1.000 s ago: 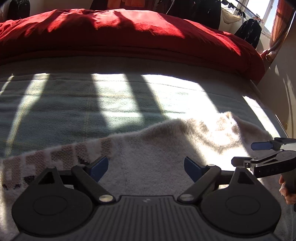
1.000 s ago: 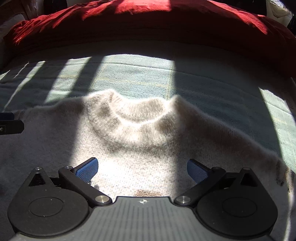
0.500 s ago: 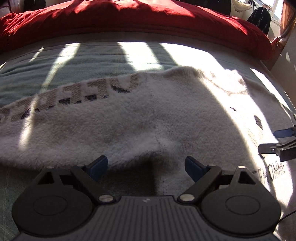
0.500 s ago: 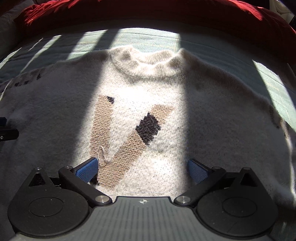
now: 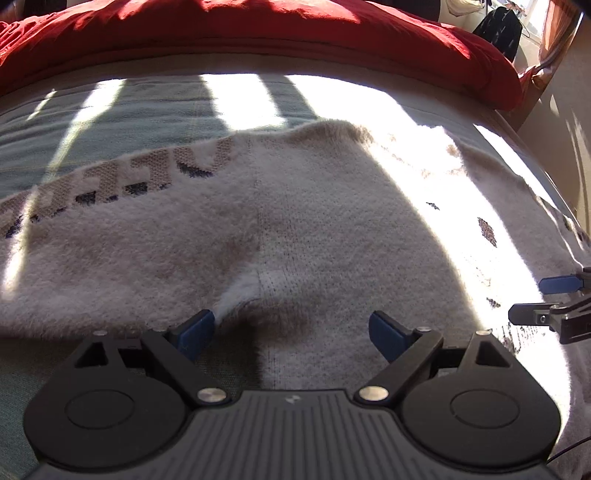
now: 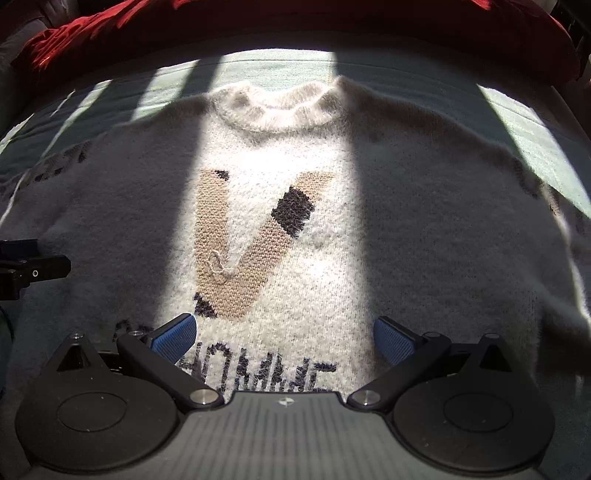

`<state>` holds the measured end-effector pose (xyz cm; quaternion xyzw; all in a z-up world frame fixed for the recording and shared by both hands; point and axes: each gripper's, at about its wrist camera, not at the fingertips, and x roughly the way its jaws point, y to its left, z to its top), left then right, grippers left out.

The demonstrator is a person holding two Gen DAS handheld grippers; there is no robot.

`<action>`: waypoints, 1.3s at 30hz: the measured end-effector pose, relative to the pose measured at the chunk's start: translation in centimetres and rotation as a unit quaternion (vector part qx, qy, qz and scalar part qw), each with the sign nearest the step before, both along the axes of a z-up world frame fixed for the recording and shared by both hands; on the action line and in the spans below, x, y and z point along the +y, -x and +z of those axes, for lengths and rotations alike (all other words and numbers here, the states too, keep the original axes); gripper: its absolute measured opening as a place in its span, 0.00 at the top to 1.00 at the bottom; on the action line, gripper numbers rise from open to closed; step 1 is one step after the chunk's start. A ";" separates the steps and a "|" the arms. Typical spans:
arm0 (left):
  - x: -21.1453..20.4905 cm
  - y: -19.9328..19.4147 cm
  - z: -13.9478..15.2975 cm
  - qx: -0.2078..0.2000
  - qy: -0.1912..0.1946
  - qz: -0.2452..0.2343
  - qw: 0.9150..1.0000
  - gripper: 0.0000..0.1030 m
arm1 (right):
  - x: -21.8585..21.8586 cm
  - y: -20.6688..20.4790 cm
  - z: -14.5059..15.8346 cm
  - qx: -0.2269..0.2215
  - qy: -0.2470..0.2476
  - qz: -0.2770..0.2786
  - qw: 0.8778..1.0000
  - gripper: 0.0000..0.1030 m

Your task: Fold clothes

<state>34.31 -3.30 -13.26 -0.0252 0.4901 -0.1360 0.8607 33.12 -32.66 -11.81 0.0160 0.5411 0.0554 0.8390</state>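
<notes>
The sweater (image 6: 388,240) lies spread flat, front up, on the bed (image 5: 129,107), collar toward the red duvet (image 5: 258,33) at the far end, one sleeve (image 5: 110,206) stretched out sideways. Both my pairs of jaws stand wide with nothing between them: my left gripper (image 5: 291,328) hangs over the armpit, where sleeve meets body, and my right gripper (image 6: 284,332) over the lower chest, just below the big knitted V (image 6: 236,236).

I judge this a thick, fuzzy knit: soft, limp, light enough to lift with one pinch, but stretchy, so it will sag and drag rather than hold a line. It should not slip from the pads; the fluff gives grip. A loose loop of yarn (image 6: 219,264) sits on the V, so snagging is a risk there. I would pinch through both layers at firm edges: the shoulder seam and the hem, or the sleeve near its cuff, which is out of view.
</notes>
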 end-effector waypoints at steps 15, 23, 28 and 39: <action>11.5 -0.7 -1.7 -0.017 -0.063 0.155 0.986 0.12 | -0.9 -1.8 0.3 -0.017 -0.018 -0.029 0.999 0.00; 10.1 -1.6 0.0 -0.044 -0.103 0.147 0.983 0.12 | -2.4 -0.8 1.3 -0.079 -0.006 -0.056 0.995 0.00; 9.8 -4.0 -1.8 -0.011 -0.110 0.148 0.983 0.11 | -6.6 -1.3 0.5 -0.093 0.003 -0.113 0.989 0.00; 4.5 -1.5 3.5 -0.066 -0.108 0.061 0.990 0.11 | -7.0 1.0 0.7 -0.070 0.013 -0.063 0.995 0.00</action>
